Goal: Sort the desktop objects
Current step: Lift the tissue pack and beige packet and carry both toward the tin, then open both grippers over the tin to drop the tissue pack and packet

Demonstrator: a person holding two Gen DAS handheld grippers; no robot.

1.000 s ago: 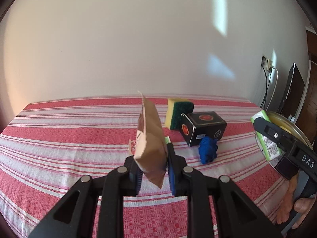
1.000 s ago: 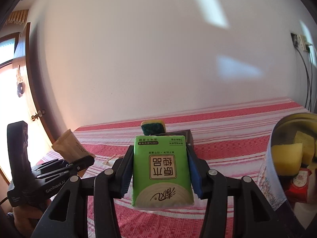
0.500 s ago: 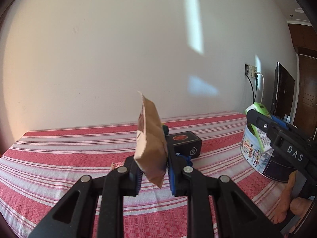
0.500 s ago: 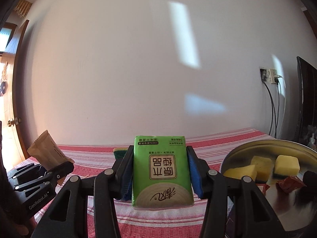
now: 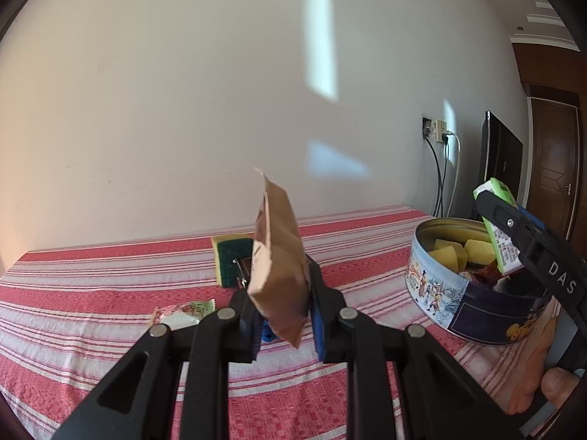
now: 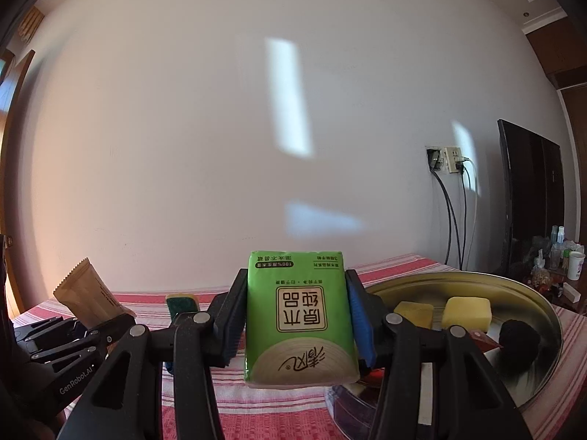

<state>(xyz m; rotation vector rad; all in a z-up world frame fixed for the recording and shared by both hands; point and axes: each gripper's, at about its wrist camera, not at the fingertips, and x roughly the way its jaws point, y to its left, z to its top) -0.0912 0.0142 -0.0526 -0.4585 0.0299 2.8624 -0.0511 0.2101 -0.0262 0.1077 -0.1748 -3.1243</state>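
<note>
Left hand-held gripper point(image 5: 284, 315): jaws nearly closed, pinching brown paper sachet point(image 5: 279, 267) upright, clear above the bench point(image 5: 91, 293).

Right hand-held gripper point(image 6: 295, 326): jaws part open, clamped on green tissue pack point(image 6: 299, 315), print upside down, pack held over near rim of round tin point(image 5: 458, 304); in left wrist view pack sits above tin's right side.

Tin: on bench, right side, lid off; contains yellow sponge blocks point(image 6: 466, 311), red wrapper point(image 6: 480, 341), dark round item point(image 6: 519, 335).

Bench, red/white striped cloth: yellow-green scrub sponge point(image 5: 231, 260) standing on edge, mid-back, partly behind sachet; small pink/green sweet wrapper point(image 5: 179, 313) lying flat, just left of left gripper.

Bkgd: wall socket w/ cables point(image 5: 438, 135), dark screen point(image 5: 502, 157).
</note>
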